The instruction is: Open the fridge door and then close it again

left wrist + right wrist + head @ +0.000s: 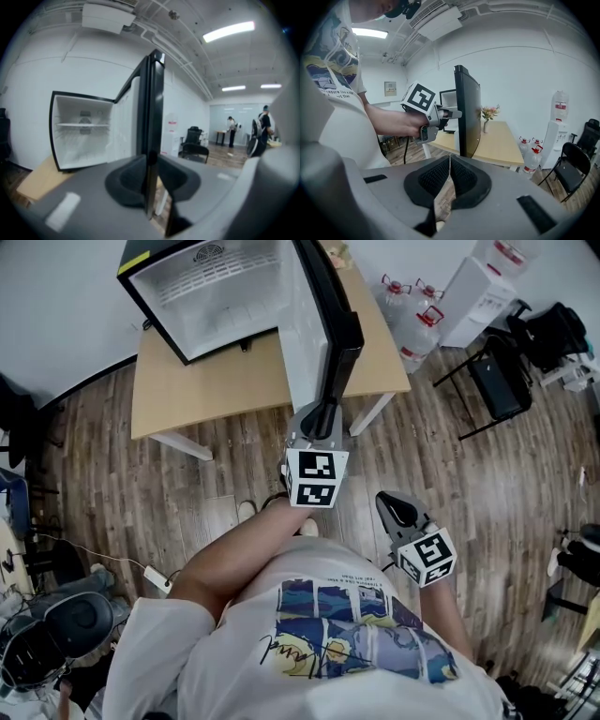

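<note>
Closest to the body, the right gripper (398,512) is held low beside the person's shirt (356,634). Its jaws are brought together with nothing between them, and it is kept well apart from the fridge. Just ahead of it, the left gripper (323,413) is clamped on the free edge of the fridge door (328,324). In the left gripper view the dark upright edge of the door (154,103) is seen running straight down between the two pads, which are pressed against it from either side.

From that grip the door is carried away from the tool toward its hinge on the fridge cabinet (150,296), which stands on the wooden table (216,390) beyond the gripper, to the left in the head view. The white interior and a shelf are fully exposed.

The first half of the task is judged done: the door is swung wide, roughly square to the cabinet front. The closing is judged entirely left, and the door would have to be pushed back across the whole opening until it is seated against the cabinet.

Farther off, water bottles (412,315) are seen on the floor by the table
</note>
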`<state>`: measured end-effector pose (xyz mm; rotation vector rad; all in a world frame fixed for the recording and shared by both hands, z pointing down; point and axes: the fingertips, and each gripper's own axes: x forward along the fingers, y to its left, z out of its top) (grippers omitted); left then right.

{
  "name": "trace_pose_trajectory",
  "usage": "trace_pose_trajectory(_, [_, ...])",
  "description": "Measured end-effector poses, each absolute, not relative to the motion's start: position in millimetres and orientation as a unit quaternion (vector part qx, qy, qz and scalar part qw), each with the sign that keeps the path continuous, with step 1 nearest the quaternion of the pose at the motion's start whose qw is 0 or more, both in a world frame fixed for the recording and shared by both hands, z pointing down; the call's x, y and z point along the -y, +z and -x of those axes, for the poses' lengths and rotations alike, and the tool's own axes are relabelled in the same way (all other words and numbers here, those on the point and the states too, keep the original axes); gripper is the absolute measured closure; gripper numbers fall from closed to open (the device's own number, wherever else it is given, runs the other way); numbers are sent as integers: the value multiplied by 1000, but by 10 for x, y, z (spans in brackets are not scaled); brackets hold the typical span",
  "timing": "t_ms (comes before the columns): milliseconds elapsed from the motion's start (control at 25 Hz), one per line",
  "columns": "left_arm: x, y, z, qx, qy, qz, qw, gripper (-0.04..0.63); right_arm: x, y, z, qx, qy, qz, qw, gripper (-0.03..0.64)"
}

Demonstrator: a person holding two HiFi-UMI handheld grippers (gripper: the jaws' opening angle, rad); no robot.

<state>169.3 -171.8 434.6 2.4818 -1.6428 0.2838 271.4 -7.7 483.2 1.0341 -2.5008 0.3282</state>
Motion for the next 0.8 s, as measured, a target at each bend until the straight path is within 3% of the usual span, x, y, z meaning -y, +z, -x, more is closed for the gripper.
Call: trace_pose_trajectory(800, [1667,4335,-612,528,80,-841,85,518,288,4762,-1896,905,110,-345,225,600])
